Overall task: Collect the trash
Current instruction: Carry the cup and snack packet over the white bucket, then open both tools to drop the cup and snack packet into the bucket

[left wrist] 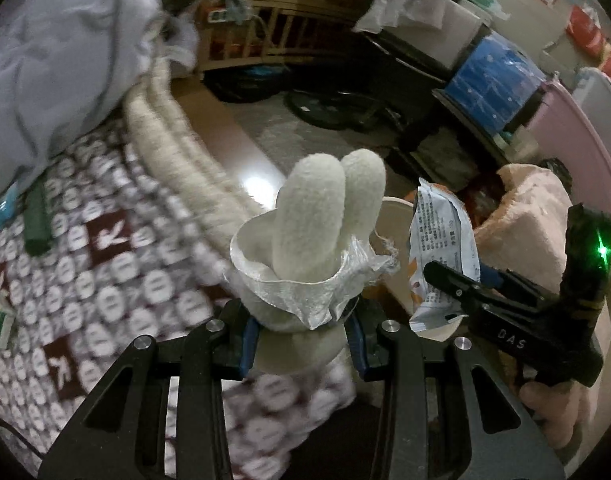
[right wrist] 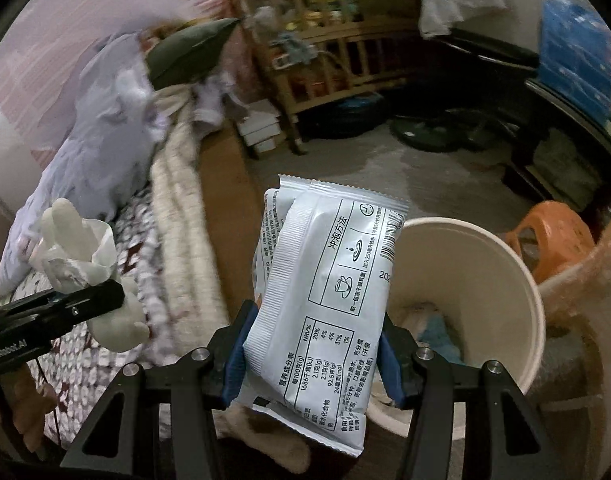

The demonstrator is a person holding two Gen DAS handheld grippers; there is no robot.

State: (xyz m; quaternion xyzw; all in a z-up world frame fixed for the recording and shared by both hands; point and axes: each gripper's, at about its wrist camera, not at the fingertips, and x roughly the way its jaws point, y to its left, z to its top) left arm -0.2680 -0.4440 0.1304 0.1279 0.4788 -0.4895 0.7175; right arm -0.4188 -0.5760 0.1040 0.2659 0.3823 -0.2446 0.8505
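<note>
While the left gripper [left wrist: 301,344] clamps a plush toy [left wrist: 305,224] and the right gripper [right wrist: 311,354] a printed sachet [right wrist: 321,300], both should be carried squarely over the cream bin [right wrist: 505,264] before being released.

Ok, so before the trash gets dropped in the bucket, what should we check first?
1. Right tongs squeezing the white packet: ok.
2. Left tongs squeezing the white fuzzy thing in crinkly wrap: ok.
3. Bucket open on top: ok.
4. Packet right above the bucket: not ok, it sits beside the rim.
5. Room left inside the bucket: ok.
6. Fuzzy thing really trash: cannot tell.
</note>
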